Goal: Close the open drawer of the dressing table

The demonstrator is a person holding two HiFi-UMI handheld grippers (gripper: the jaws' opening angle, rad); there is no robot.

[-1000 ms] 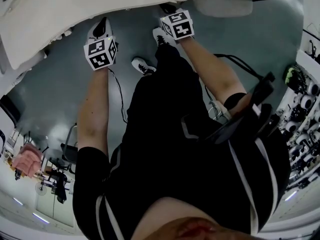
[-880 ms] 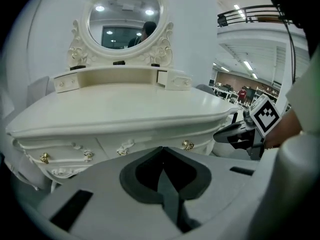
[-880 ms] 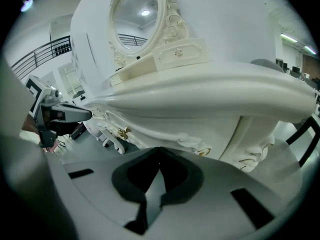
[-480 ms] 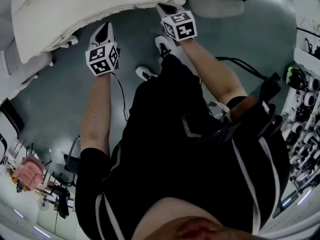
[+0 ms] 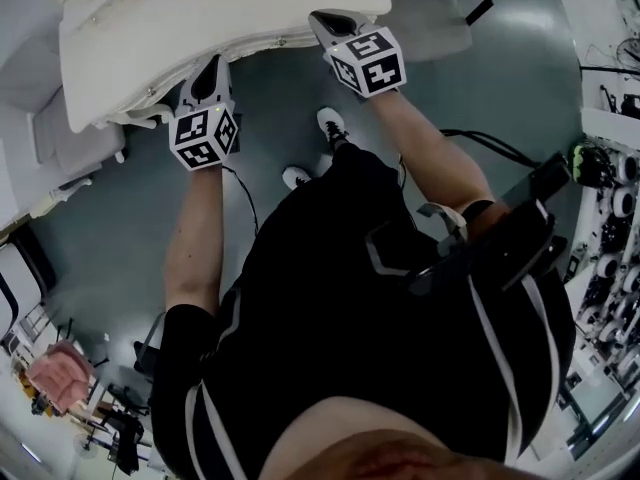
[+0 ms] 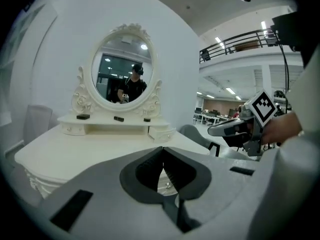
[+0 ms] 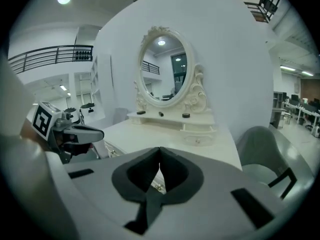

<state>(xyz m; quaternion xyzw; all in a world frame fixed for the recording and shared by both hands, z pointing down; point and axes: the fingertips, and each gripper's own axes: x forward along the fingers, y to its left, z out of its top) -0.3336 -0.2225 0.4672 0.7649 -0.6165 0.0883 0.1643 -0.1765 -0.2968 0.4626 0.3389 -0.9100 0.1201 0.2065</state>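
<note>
Left gripper [image 5: 206,65] and right gripper [image 5: 328,23], head view: you hold both with their tips at the front edge of the dressing table [image 5: 230,8], the left one towards the table's left end and the right one near its right corner. Each gripper's own view shows its pads pressed together at the tips and pinching nothing. Only a narrow slot stays open below the point where they meet.

Drawer [image 6: 167,180]: it lies directly ahead of the jaws, under the overhang of the white top. One small knob [image 6: 168,185] shows through the left slot, and a similar one shows through the right slot. From above, the top hides the drawer front, so the head view does not show how far it stands out.

Mirror [image 6: 120,66]: the oval glass at the back of the table marks the direction of your push.

Progress, as a judgement: both sets of closed jaws sit against or just short of the drawer face, so the closing push looks under way or nearly finished. None of the views shows whether the front is flush with the table's apron. What is left is to press it home if any gap exists, then draw both grippers clear.
</note>
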